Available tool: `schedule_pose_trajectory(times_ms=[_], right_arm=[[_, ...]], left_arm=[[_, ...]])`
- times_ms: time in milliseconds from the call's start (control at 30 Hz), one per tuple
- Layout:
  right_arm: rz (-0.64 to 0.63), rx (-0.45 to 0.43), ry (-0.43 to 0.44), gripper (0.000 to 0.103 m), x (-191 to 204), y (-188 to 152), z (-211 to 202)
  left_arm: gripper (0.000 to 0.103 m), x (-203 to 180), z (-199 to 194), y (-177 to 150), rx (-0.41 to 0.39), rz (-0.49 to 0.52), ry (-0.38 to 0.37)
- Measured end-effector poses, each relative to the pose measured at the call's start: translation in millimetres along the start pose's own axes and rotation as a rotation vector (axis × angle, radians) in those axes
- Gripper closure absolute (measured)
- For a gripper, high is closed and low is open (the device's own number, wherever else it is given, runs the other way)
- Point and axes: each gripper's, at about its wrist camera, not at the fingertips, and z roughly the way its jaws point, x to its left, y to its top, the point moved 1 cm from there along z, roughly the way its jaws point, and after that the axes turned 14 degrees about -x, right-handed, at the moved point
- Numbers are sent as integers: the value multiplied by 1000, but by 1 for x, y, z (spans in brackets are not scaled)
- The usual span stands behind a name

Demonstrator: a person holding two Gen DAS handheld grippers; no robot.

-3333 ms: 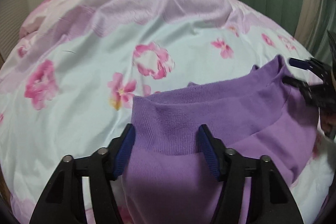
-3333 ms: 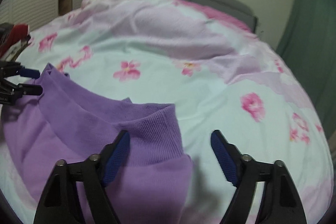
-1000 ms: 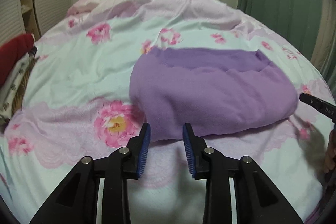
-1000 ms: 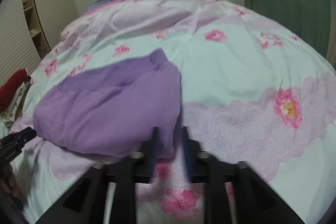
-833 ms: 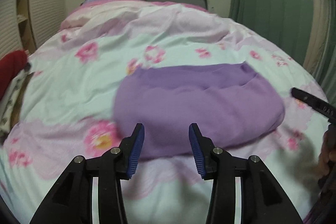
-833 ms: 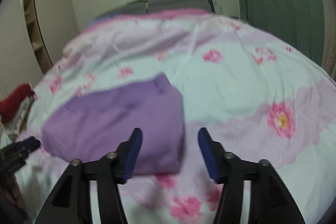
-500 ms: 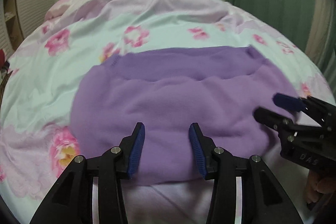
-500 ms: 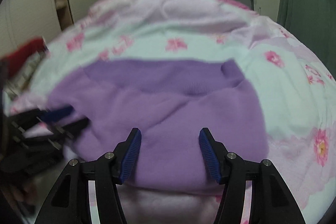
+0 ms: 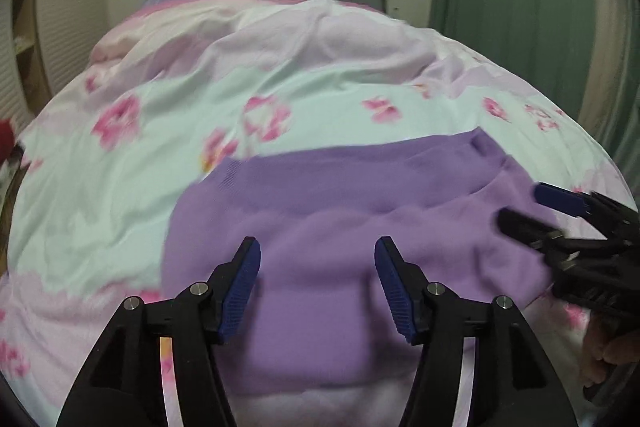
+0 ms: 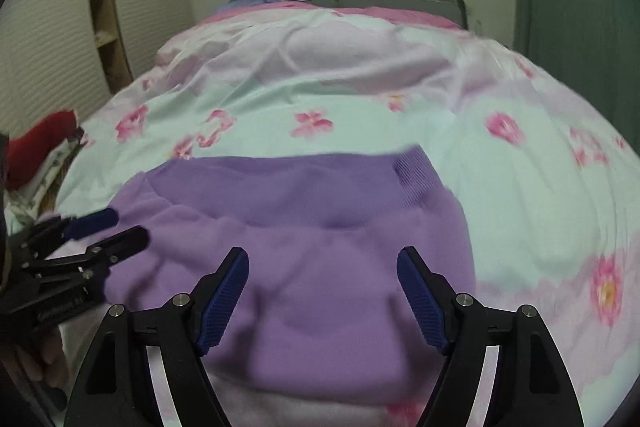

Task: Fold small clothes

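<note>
**Both claws spread over the folded garment**

The purple garment (image 9: 340, 247) lies folded on the floral bed (image 9: 120, 187), ribbed band toward 12 o'clock. The left claw (image 9: 316, 283) and right claw (image 10: 322, 297) have just been opening; both hover parted, gripping nothing.

left tongs (image 9: 318, 283) opening, empty, right tongs (image 10: 323, 295) opening, empty

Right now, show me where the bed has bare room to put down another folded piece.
Free: the floral duvet between the purple garment and the rumpled bedding by the headboard, and to its right in the right wrist view. Crowded: the near edge, where left claw and right claw hang open over the garment, and the red item.
</note>
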Motion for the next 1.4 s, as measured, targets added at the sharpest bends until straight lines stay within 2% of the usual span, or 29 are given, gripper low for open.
schedule_pose_trajectory(times_ms=[133,233,333,433,600,700,800,867,967,1167,1267,1400], right_arm=[[4,91,9,27,-2,0,36],[-2,152,-66,27,-16,-11,54],[43,140,-68,27,-36,-16,56],[46,124,-80,28,-37,-16,54],[70,77,-88,26,-31,-5,33],[131,54,-101,25,-44,0,15],[219,72,-120,22,-63,-8,-2],[276,91,-118,22,-74,-17,-12],[348,113,-112,22,-84,-32,-28],[434,140,-55,22,-81,-55,-42],[497,154,19,22,-77,-62,-39],[580,195,60,22,-77,-74,-28]], left_arm=[[44,1,31,4,49,3,2],[43,17,52,-4,82,-7,55],[44,35,59,-9,86,-25,53],[45,33,58,-8,74,-12,63],[44,21,41,-1,47,6,92],[39,15,24,4,37,17,106],[36,12,6,7,32,14,119],[30,12,-6,7,28,-5,128],[26,9,-22,4,30,-20,138],[21,-2,-45,-9,32,-13,153],[21,-2,-52,-18,47,-21,159],[21,2,-57,-26,58,-41,170]])
